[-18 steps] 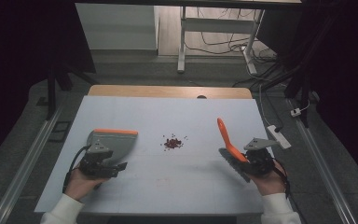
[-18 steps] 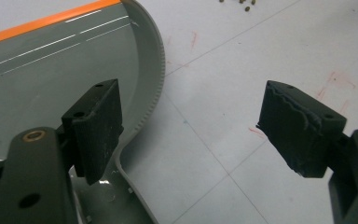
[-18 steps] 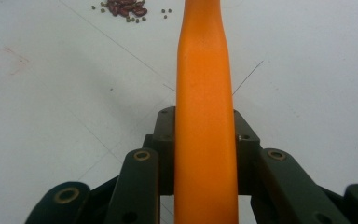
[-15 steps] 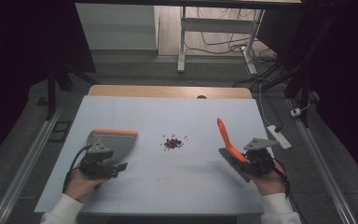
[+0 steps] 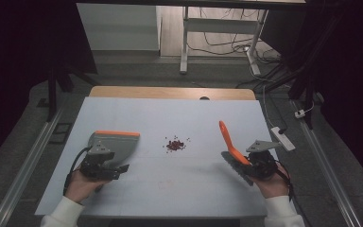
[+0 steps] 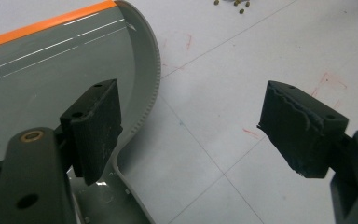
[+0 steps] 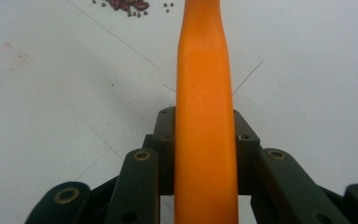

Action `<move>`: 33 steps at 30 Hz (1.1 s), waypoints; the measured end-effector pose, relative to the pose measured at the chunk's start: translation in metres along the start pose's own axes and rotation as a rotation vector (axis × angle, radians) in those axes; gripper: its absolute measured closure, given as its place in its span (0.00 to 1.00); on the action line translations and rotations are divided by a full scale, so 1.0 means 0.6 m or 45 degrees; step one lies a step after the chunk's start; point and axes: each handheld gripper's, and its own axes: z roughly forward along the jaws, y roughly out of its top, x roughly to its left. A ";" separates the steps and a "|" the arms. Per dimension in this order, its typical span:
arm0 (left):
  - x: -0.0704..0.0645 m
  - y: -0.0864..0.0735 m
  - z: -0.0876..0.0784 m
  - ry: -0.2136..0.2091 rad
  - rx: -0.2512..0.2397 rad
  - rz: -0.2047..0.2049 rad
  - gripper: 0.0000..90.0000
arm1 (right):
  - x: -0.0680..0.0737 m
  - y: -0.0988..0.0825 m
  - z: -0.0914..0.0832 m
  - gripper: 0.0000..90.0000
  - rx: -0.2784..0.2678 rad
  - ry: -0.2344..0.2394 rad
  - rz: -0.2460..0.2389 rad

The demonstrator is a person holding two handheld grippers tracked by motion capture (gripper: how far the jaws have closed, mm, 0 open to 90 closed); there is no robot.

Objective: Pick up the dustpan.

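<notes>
Orange brush handle (image 7: 205, 116) clamped in right gripper (image 7: 205, 140); left gripper (image 6: 191, 126) jaws wide apart, grey dustpan (image 6: 51, 79) under one jaw, beans (image 5: 175, 144) between grippers.

Glossy grey plastic dustpan (image 6: 51, 70), smooth, seemingly plastic brush handle (image 7: 205, 116)

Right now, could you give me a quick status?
Right gripper shut on brush handle. Left gripper open beside dustpan. Beans unswept, path clear.

No readable text, label, brand, number or sign is showing anywhere in these views; the faint red marks lying on the bench (image 6: 279, 70) are forming no legible characters.
</notes>
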 end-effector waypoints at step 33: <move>-0.009 0.029 -0.027 0.133 0.128 -0.146 0.22 | 0.003 0.004 -0.010 0.77 -0.036 -0.004 -0.007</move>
